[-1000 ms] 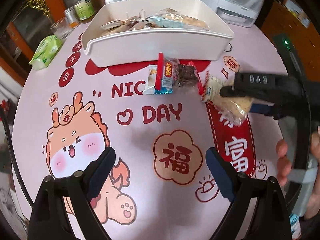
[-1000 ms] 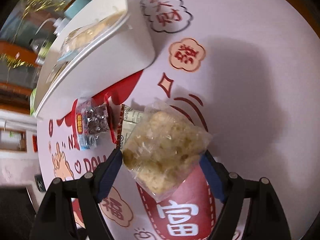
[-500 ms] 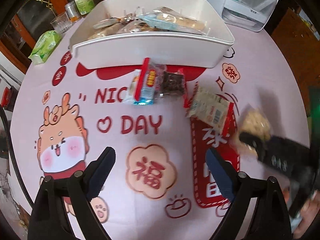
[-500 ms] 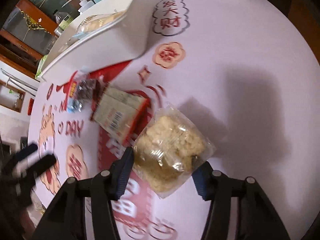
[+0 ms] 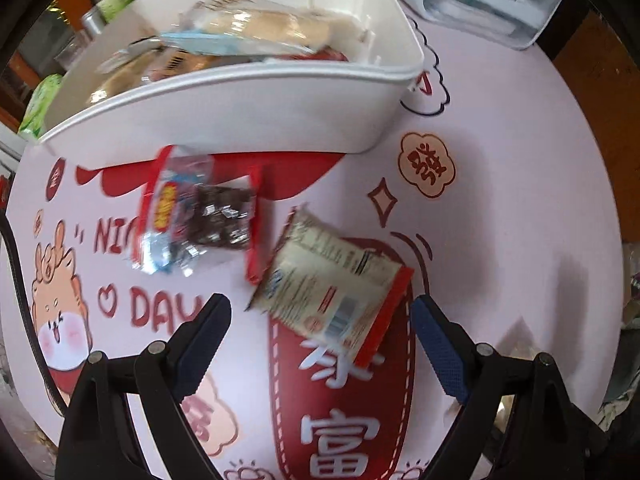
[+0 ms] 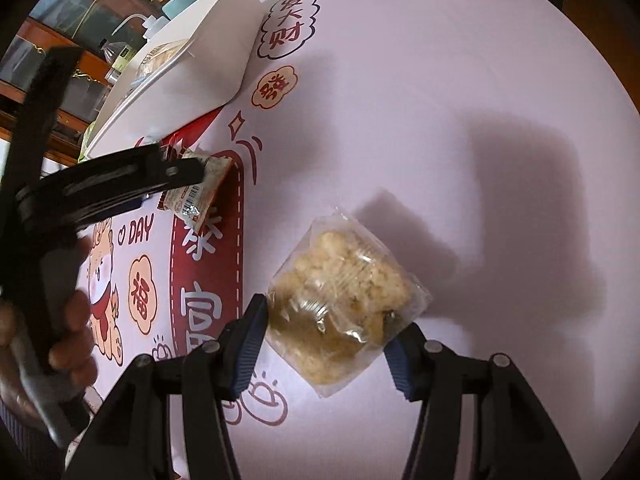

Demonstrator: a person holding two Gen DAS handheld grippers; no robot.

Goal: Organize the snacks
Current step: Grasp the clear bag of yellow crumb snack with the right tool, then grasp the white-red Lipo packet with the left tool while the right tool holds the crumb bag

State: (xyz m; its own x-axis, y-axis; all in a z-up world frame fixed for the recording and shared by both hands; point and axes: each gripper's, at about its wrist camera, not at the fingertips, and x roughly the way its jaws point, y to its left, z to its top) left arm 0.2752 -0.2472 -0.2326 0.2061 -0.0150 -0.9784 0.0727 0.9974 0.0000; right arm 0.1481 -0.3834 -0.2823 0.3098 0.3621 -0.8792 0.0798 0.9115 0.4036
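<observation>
Presently, a clear plastic packet of pale crumbly rice-crisp snack [image 6: 344,304] sits clamped between the blue-padded jaws of the right gripper [image 6: 326,344], both pads pressing its lower corners, above the pink printed tablecloth [image 6: 440,80]. A second snack, a cream-and-red foil packet with a barcode [image 5: 332,284], lies flat on the cloth on a dark red banner, directly ahead of the left gripper [image 5: 320,340]. That gripper's jaws stand wide apart, with nothing between the pads; the packet's near edge lies just beyond them. In the right wrist view the left gripper partly covers this packet, and a person's hand [image 6: 48,344] holds its handle. Just beside the foil packet lies a cluster of small wrapped sweets, dark brown and red-blue [image 5: 200,216]. Behind them stands a white rectangular plastic bin [image 5: 240,112], already holding several wrapped snacks.
</observation>
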